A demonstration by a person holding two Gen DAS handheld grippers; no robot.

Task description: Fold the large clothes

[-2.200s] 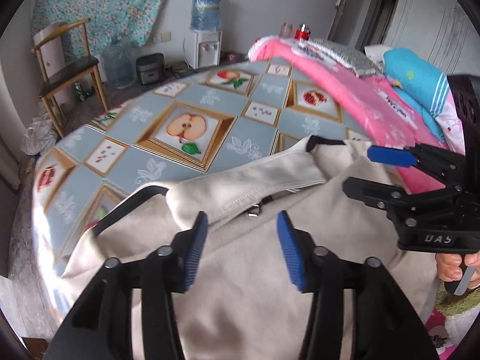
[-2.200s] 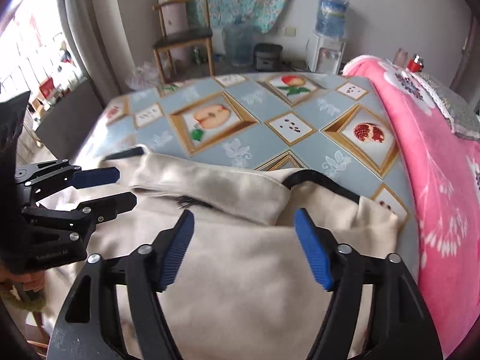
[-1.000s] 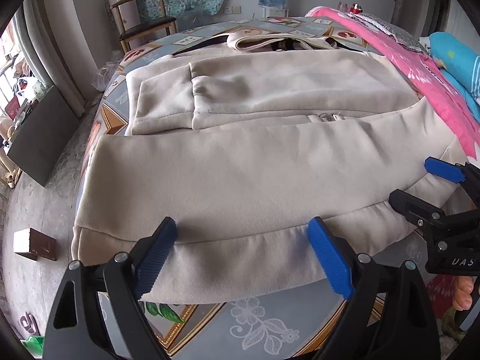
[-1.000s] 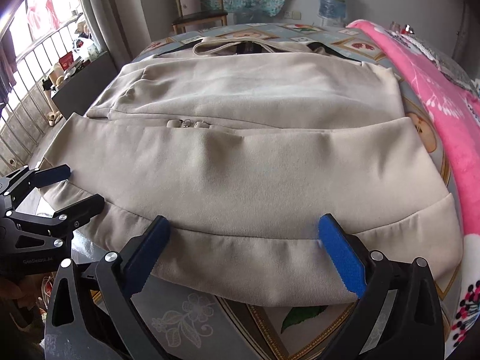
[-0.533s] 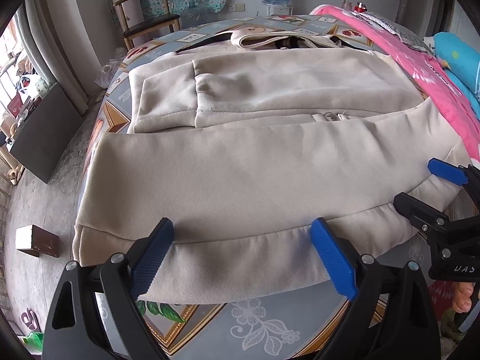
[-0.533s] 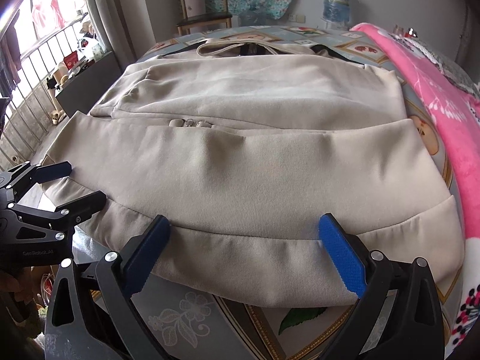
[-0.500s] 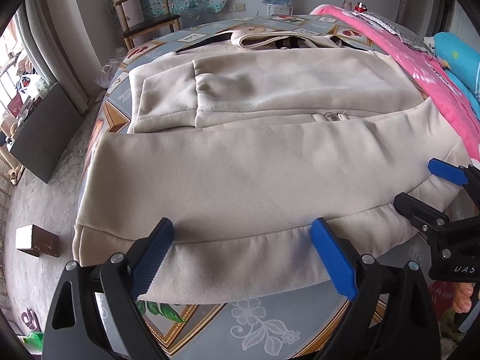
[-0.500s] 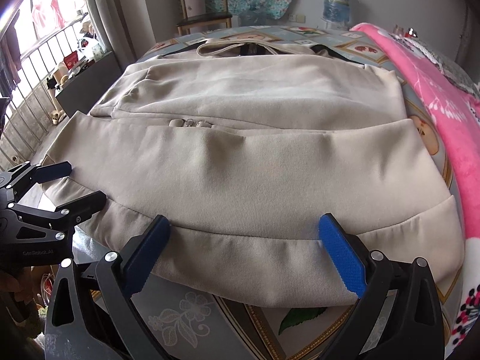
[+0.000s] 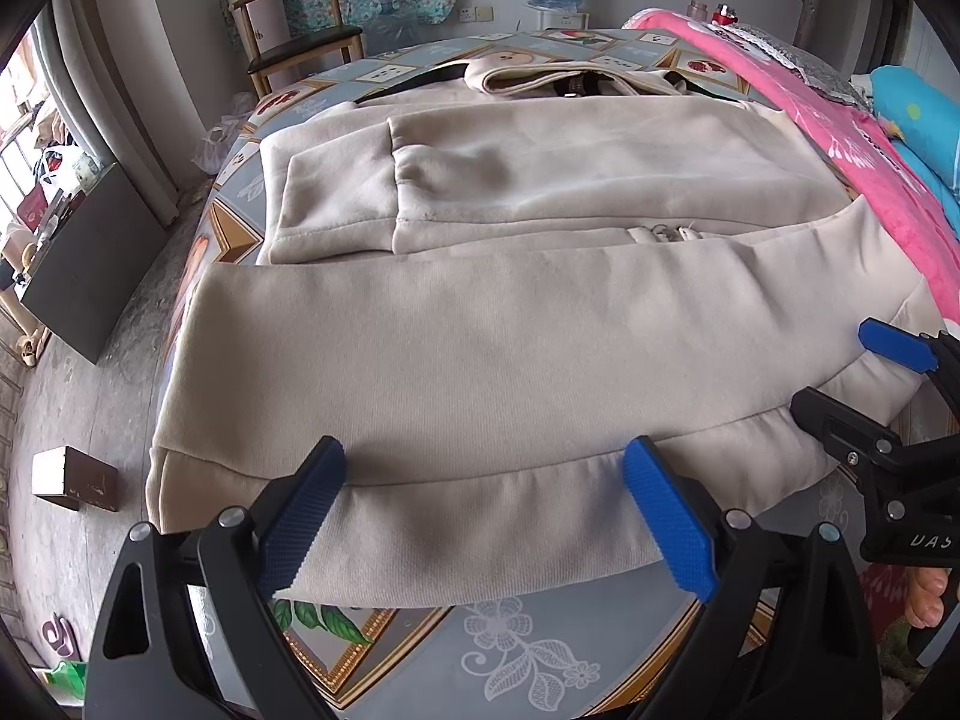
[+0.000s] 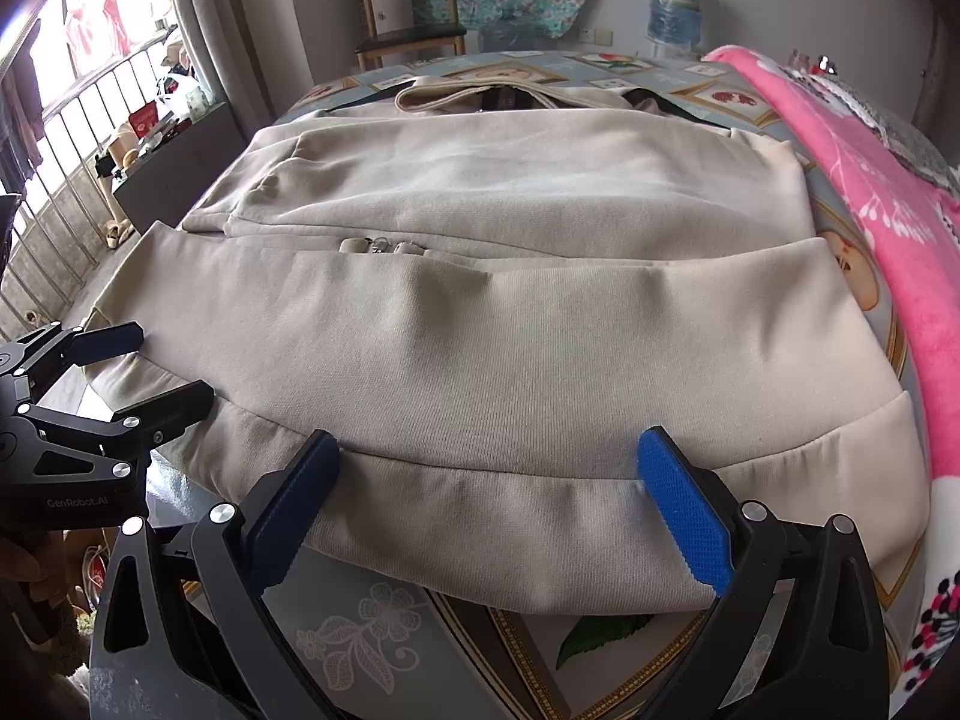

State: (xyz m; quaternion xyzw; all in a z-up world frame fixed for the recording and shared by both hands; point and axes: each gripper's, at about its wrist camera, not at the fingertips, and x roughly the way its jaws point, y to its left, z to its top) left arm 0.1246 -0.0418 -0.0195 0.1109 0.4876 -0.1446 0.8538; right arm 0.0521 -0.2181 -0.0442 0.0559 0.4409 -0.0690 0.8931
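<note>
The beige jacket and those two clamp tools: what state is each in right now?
Beige jacket: lying flat on the table, sleeve folded across its body, zipper end showing at mid-front.
Left gripper: open, fingers either side of the hem band.
Right gripper: open, at the hem too.
Table: covered by a fruit-patterned cloth.

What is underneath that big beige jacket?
Under the beige jacket lies a tablecloth printed with fruit pictures and white flowers, showing at the near edge and far end. What the cloth covers, and anything beneath the jacket's middle, is hidden.
</note>
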